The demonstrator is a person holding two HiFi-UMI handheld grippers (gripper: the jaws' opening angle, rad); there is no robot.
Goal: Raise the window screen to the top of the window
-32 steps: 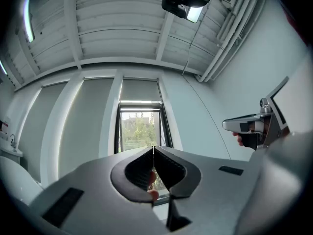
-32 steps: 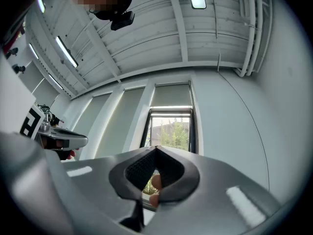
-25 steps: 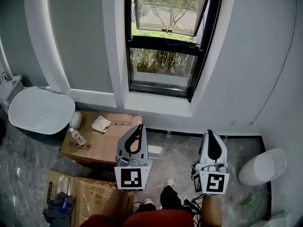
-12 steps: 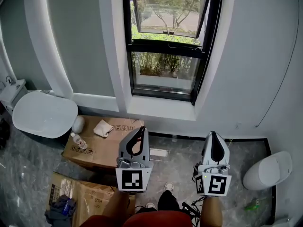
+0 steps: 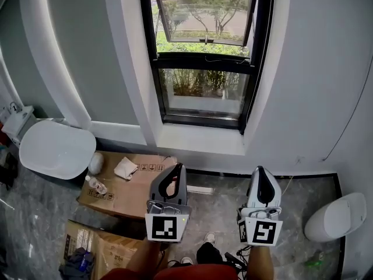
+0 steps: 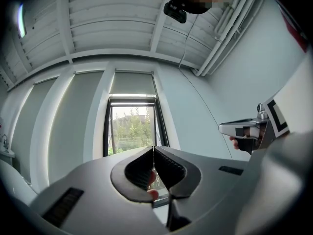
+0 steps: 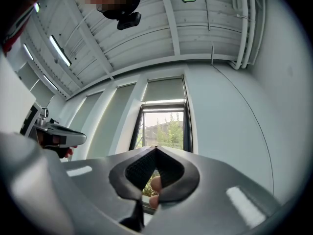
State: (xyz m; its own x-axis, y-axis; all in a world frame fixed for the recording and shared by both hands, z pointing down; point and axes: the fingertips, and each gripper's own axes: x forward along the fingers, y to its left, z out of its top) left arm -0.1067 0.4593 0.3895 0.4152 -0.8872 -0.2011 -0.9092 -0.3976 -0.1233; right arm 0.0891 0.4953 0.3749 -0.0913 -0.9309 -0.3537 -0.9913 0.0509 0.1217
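The left claw (image 5: 179, 167) and the right claw (image 5: 260, 170) were seen side by side above the floor (image 5: 221, 197), both with jaws pressed together and nothing gripped between them. The window (image 5: 203, 60) was set in the wall ahead of and above the 2 claws, well apart from both, with its white sill (image 5: 198, 137) lying between it and them. In each claw's own view the black frame was found just beyond the closed tips, so both were pointed roughly at it and slightly upward. The window's long axis was upright, and the window screen would have to be carried along that axis to the top. The window screen could not be told apart from the 2 panes, so its lower edge could not be placed. In the head view the frame was lined up a little closer to the left claw, though neither was judged clearly nearer. A forward and upward reach was judged to be needed, past the cardboard box (image 5: 131, 185) lying low at the left, and the jaws would have to be parted first
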